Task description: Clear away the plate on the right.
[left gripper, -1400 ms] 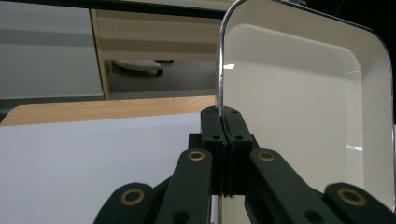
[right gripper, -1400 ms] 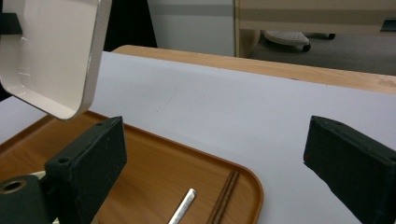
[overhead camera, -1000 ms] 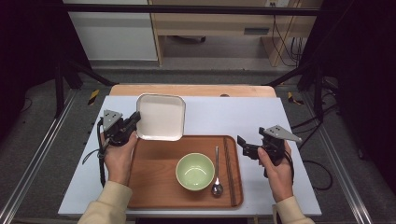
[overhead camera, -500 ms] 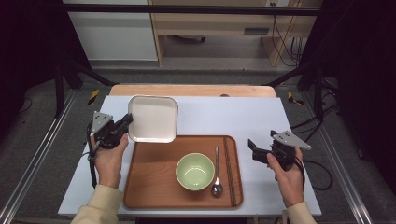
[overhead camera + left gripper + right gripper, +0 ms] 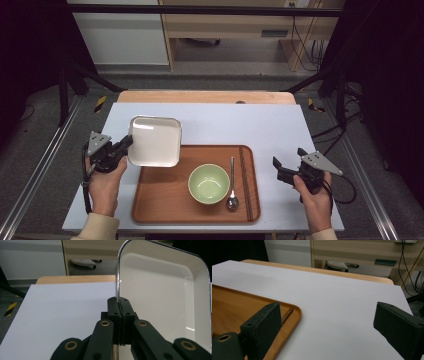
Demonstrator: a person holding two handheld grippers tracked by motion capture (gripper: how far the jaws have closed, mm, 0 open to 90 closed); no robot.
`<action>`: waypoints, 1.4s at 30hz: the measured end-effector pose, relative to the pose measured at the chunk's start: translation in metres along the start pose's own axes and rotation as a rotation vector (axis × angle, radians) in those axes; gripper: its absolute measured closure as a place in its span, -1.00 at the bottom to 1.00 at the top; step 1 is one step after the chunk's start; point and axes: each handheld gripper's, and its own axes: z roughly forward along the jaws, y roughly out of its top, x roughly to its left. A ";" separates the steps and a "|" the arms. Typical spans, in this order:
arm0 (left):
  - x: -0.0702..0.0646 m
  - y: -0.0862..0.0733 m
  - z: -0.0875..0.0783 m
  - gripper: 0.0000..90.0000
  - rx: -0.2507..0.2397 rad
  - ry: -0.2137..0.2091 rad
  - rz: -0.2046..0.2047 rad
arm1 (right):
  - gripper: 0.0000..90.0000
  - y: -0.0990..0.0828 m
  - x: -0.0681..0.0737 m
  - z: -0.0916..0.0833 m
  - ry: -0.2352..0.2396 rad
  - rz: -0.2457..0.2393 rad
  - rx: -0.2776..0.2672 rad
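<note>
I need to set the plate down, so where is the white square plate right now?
In the high view the white plate sits left of centre, overlapping the wooden tray's far-left corner, its left rim clamped by the left gripper.

The left gripper (image 5: 121, 146) is clamping the left edge of a white square plate (image 5: 155, 141), which is overlapping the far-left corner of the wooden tray (image 5: 165, 200). On the tray a green bowl (image 5: 209, 183) is sitting, with a spoon (image 5: 232, 185) and chopsticks (image 5: 245, 182) lying just to its right. The right gripper (image 5: 280, 167) is hovering, jaws apart, over the table (image 5: 240, 125) beside the tray's right edge.
</note>
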 end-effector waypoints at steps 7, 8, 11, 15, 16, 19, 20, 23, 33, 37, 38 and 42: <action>0.003 -0.022 -0.003 0.98 0.059 -0.014 -0.024 | -0.81 -0.008 -0.001 0.004 -0.002 -0.002 0.028; 0.002 -0.024 -0.004 0.98 0.070 -0.020 -0.020 | -0.81 -0.008 -0.002 0.004 -0.007 -0.003 0.030; -0.001 -0.031 -0.006 0.98 0.093 -0.033 -0.026 | -0.81 -0.008 -0.003 0.004 -0.011 0.000 0.029; -0.005 -0.040 -0.009 0.98 0.124 -0.049 -0.028 | -0.81 -0.008 -0.003 0.004 -0.013 0.002 0.030; -0.006 -0.041 -0.009 0.98 0.127 -0.056 -0.035 | -0.81 -0.008 -0.003 0.004 -0.013 0.004 0.035; -0.009 -0.043 -0.010 0.98 0.138 -0.063 -0.028 | -0.81 -0.009 -0.002 0.005 -0.007 0.009 0.036; -0.010 -0.044 -0.011 0.98 0.145 -0.066 -0.026 | -0.81 -0.009 -0.002 0.005 -0.007 0.006 0.038; -0.013 -0.044 -0.011 0.98 0.148 -0.070 -0.018 | -0.81 -0.009 -0.001 0.006 -0.004 0.007 0.040; -0.016 -0.046 -0.005 0.98 0.174 -0.079 -0.018 | -0.81 -0.009 -0.001 0.007 0.004 0.017 0.048; -0.014 -0.047 -0.004 0.98 0.185 -0.082 -0.022 | -0.80 -0.010 -0.001 0.007 0.004 0.022 0.052; -0.014 -0.047 -0.003 0.98 0.187 -0.084 -0.027 | -0.81 -0.010 -0.002 0.008 0.004 0.018 0.051; -0.012 -0.048 0.003 0.98 0.211 -0.092 -0.041 | -0.81 -0.010 -0.001 0.008 0.009 0.025 0.059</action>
